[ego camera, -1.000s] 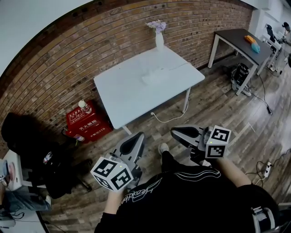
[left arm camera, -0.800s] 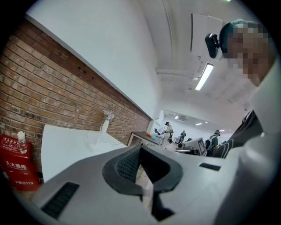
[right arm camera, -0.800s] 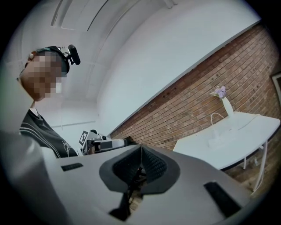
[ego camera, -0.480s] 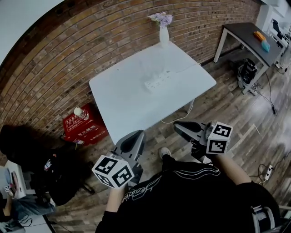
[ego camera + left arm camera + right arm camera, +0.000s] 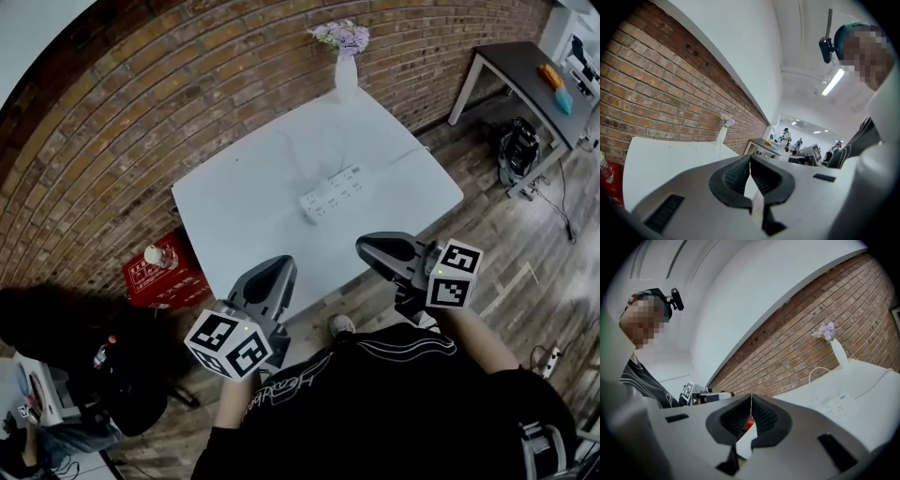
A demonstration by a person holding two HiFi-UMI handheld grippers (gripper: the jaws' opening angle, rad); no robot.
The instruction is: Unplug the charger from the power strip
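Both grippers, left gripper [image 5: 270, 281] and right gripper [image 5: 380, 251], have jaws pressed together on nothing, just short of the white table [image 5: 234, 206]. Power strip [image 5: 335, 192] lies mid-table, long axis lower-left to upper-right in head view; can't pick out the charger. Right gripper view catches the strip, left gripper view only table and vase [image 5: 346, 67]. Red box [image 5: 159, 277] sits by the wall.

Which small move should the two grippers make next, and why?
Probably carry both forward over the white table toward the power strip: the left gripper and the right gripper are shut, empty and well short of it.
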